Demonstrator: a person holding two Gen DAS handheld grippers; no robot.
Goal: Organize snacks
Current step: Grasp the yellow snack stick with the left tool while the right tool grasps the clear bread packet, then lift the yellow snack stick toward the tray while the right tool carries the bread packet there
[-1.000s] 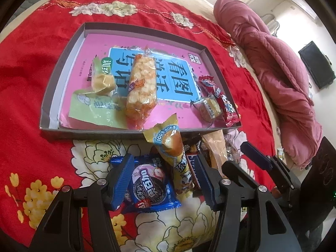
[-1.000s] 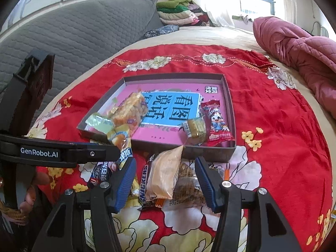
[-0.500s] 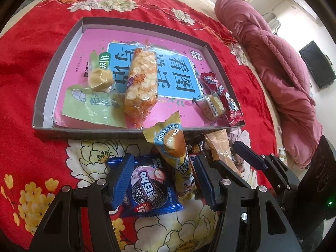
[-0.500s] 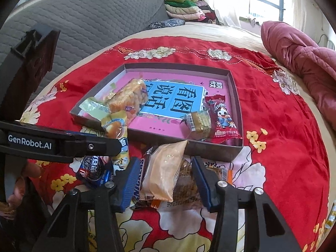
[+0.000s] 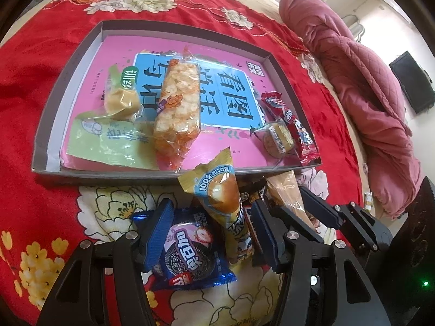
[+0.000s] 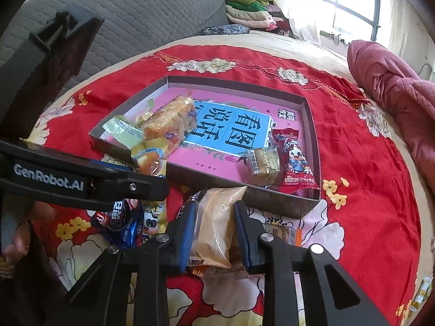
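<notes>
A grey tray (image 5: 108,175) with a pink and blue sheet lies on the red floral cloth. It holds a rice-cracker pack (image 5: 176,106), a green-wrapped cake (image 5: 119,100), a small square cake (image 5: 277,138) and a red packet (image 5: 296,127). In front of the tray lies a heap of loose snacks. My left gripper (image 5: 212,231) stands open over a blue cookie pack (image 5: 187,255) and a yellow bun pack (image 5: 223,195). My right gripper (image 6: 214,231) is shut on a tan packet (image 6: 217,225), its blue pads pressing both sides. More wrappers lie under that packet.
A crumpled pink quilt (image 5: 367,81) lies to the right of the cloth. A grey padded headboard (image 6: 136,21) and folded clothes (image 6: 250,8) stand behind the bed. A person's hand (image 6: 16,239) holds the left gripper's black body (image 6: 81,176), close beside the right gripper.
The right gripper's jaws have closed in from wide apart onto the tan packet and rolled slightly. The left gripper and the snacks under it have stayed put.
</notes>
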